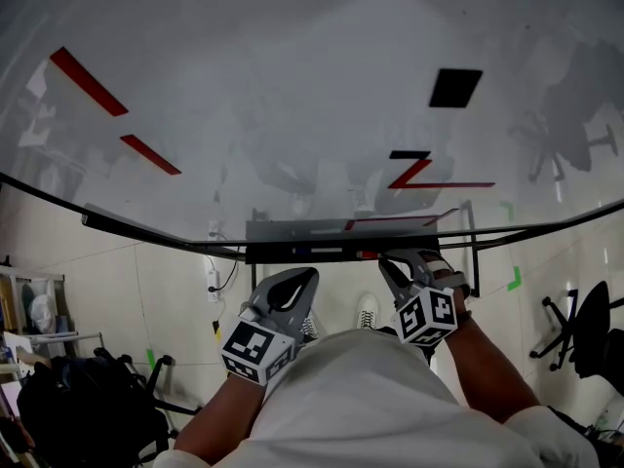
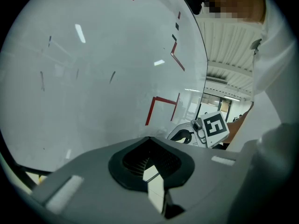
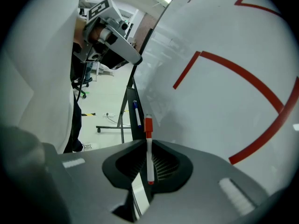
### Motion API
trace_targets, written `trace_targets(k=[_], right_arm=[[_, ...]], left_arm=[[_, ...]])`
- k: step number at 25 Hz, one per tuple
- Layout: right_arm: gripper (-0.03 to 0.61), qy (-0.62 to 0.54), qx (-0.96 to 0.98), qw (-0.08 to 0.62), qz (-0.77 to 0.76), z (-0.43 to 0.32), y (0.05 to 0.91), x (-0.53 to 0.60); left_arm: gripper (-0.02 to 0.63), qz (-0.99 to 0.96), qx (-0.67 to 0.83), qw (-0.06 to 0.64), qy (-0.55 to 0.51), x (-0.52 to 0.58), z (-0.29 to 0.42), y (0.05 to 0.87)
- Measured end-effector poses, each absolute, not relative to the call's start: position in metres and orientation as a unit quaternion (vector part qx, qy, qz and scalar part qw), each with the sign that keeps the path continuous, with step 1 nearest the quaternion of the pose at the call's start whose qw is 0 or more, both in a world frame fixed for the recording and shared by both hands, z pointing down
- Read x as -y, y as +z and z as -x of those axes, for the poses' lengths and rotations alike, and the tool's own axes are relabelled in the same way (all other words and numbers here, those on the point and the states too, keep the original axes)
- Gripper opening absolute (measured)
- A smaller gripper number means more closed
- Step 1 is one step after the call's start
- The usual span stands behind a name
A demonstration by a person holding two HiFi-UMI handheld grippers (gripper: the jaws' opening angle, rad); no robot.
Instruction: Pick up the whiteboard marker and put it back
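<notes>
The whiteboard marker, white with a red cap, stands upright between the jaws of my right gripper, which is shut on it. In the head view that gripper is at the metal tray under the whiteboard, and the red cap pokes out to its left over the tray. A blue marker lies on the tray. My left gripper hangs lower and to the left, shut on nothing. The right gripper shows in the left gripper view too.
The whiteboard carries red strokes and black squares. Its stand legs reach the tiled floor. An office chair stands at the right and dark bags on a cart at the lower left. A power strip hangs below the tray.
</notes>
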State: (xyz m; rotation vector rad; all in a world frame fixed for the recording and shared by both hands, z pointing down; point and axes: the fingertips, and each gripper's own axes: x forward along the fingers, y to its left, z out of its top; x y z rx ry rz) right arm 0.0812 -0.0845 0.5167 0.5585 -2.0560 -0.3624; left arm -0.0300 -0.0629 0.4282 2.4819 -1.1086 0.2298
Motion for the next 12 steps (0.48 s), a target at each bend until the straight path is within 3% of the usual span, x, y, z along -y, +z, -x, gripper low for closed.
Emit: trace_targets(k=[12], right_arm=[[0.037, -0.178, 0.812, 0.516, -0.208, -0.083, 0.548, 0.097]], left_arm=[[0.017, -0.888, 0.401, 0.21, 0.082, 0.061, 0.03, 0.431]])
